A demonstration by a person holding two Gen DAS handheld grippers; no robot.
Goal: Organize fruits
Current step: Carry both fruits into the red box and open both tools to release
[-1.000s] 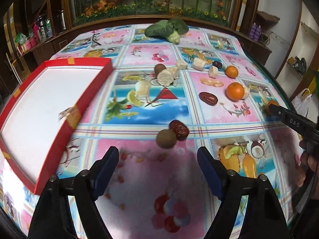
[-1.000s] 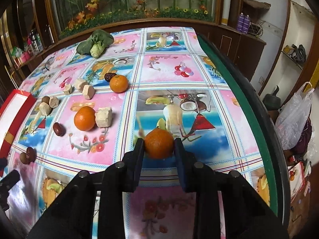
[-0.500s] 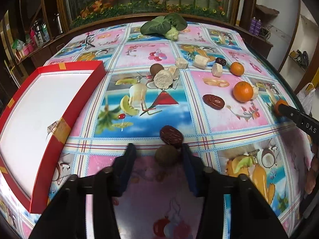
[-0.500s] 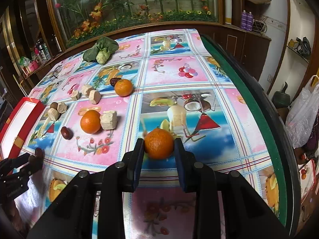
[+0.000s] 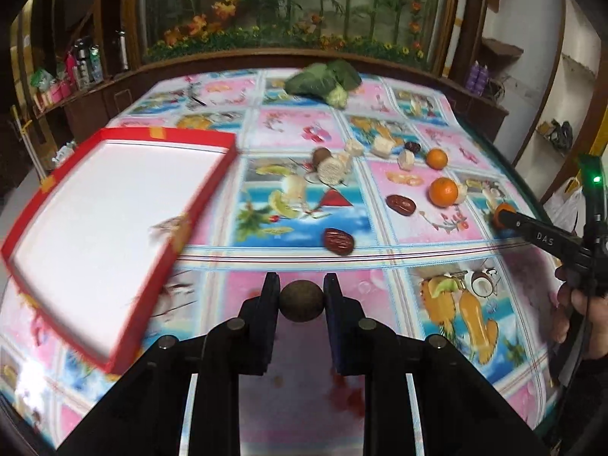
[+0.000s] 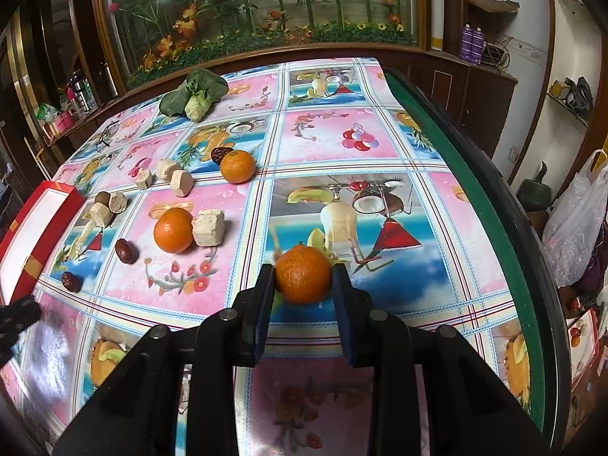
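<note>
Red-rimmed tray (image 5: 205,190) with a white floor, lying on the counter (image 5: 304,133) under a fruit-print cloth; nothing shows inside it, though its near corner is smeared by blur and, in the right wrist view, most of it is cut off by the picture edge.

Left gripper (image 5: 302,300): its jaws have just been closing and now stand narrow, clamped on a small round brown fruit (image 5: 302,301) held just right of the tray's near corner; whether the fruit is clear of the cloth cannot be told.

Right gripper (image 6: 303,279): narrow, pads pressing both sides of a mandarin (image 6: 303,275), well to the right of the tray; its underside is hidden, so contact with the cloth cannot be judged. In the left wrist view this gripper appears only as one black finger, with part of a hand (image 5: 577,315) at the picture edge.

Loose on the cloth, all right of the tray: two red dates (image 5: 337,241) (image 5: 399,204), the first nearer the tray; two further mandarins (image 5: 443,191) (image 5: 436,158); several pale cut chunks (image 5: 332,169) of unclear kind; a third dark date (image 5: 412,147), small and hard to make out. A leafy green vegetable (image 5: 323,79) lies at the far edge, beyond the tray.
</note>
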